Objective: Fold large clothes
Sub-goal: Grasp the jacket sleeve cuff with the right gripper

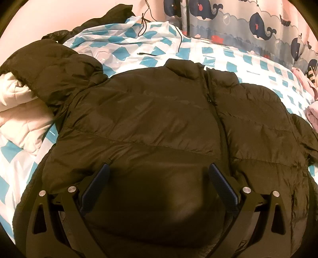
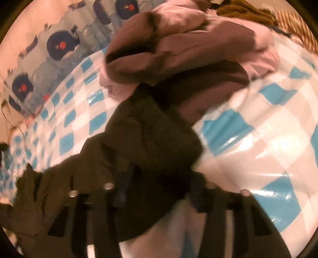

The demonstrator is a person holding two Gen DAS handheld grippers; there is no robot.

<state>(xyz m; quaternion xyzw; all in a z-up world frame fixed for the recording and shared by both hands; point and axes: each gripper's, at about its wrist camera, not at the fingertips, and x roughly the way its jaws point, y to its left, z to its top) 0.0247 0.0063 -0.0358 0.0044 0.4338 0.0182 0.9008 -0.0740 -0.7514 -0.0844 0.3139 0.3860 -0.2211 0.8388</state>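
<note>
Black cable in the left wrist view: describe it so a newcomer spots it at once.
Start at the blue-and-white checked sheet beyond the dark puffer jacket. The black cable trails down from the pink wall onto it, the only thin line among bulky fabrics.

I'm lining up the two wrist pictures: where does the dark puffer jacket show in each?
Left wrist: jacket spread flat across the middle, collar at top, zipper right of centre.
Right wrist: blurred; a bunched part of it runs from the lower left to the centre.
Shared landmark: blue-and-white checked sheet under it.
</note>
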